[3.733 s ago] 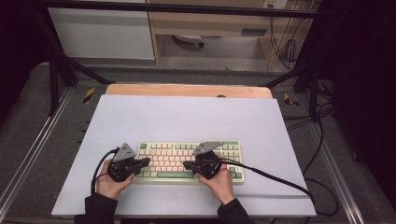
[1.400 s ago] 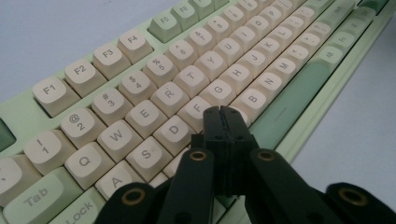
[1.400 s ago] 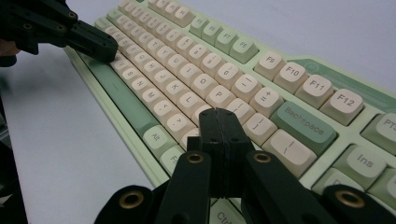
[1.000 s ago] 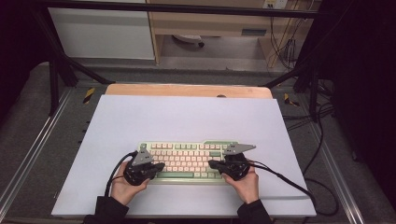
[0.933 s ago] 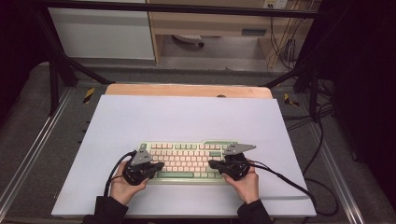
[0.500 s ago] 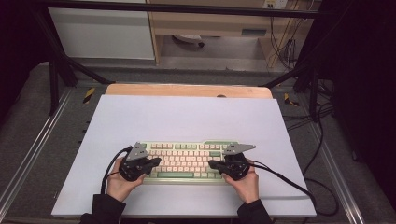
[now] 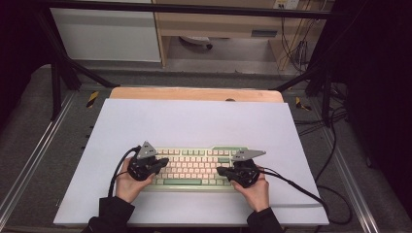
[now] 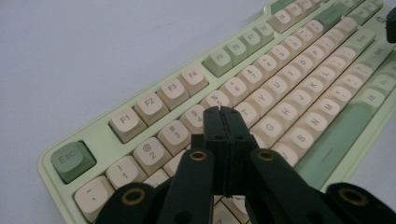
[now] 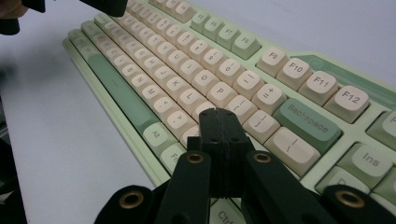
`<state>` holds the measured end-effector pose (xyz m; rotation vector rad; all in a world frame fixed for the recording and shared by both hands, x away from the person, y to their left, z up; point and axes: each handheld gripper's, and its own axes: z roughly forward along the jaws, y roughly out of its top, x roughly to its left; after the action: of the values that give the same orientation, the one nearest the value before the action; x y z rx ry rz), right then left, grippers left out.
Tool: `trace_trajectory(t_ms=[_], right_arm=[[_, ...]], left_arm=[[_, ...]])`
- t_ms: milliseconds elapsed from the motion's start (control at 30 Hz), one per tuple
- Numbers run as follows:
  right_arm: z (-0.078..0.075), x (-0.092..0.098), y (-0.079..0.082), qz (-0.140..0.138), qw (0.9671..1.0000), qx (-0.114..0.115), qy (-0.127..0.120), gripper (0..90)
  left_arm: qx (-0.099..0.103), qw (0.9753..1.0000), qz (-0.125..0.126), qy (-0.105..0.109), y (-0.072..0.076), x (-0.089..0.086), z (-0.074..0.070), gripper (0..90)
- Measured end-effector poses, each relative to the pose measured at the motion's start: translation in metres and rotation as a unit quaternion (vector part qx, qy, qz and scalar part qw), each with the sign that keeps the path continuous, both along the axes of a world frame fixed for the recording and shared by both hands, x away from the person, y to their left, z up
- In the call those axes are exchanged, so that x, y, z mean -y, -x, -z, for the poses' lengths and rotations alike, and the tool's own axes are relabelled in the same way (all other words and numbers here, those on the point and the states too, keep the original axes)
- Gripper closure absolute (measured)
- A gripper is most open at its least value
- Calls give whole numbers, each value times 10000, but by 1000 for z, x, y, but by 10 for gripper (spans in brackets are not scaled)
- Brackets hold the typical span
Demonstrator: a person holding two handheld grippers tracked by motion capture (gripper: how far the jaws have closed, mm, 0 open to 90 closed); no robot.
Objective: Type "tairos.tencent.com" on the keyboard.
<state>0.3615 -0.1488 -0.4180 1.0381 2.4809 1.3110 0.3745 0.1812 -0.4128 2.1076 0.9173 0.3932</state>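
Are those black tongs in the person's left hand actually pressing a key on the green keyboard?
Cannot tell. In the left gripper view the shut left tongs hide the spot of the keyboard beneath their tips.
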Motion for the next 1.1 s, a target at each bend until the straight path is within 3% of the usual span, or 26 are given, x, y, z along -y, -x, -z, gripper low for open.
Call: trace_trajectory(t_ms=[833, 1100], right_arm=[[-1, 1, 0, -6, 10000, 24, -5, 900], [-1, 1, 1, 3, 10000, 27, -16, 900]], left_arm=[[-42, 9999, -36, -140, -6, 5, 15, 898], [13, 10000, -10, -68, -3, 4, 14, 898]])
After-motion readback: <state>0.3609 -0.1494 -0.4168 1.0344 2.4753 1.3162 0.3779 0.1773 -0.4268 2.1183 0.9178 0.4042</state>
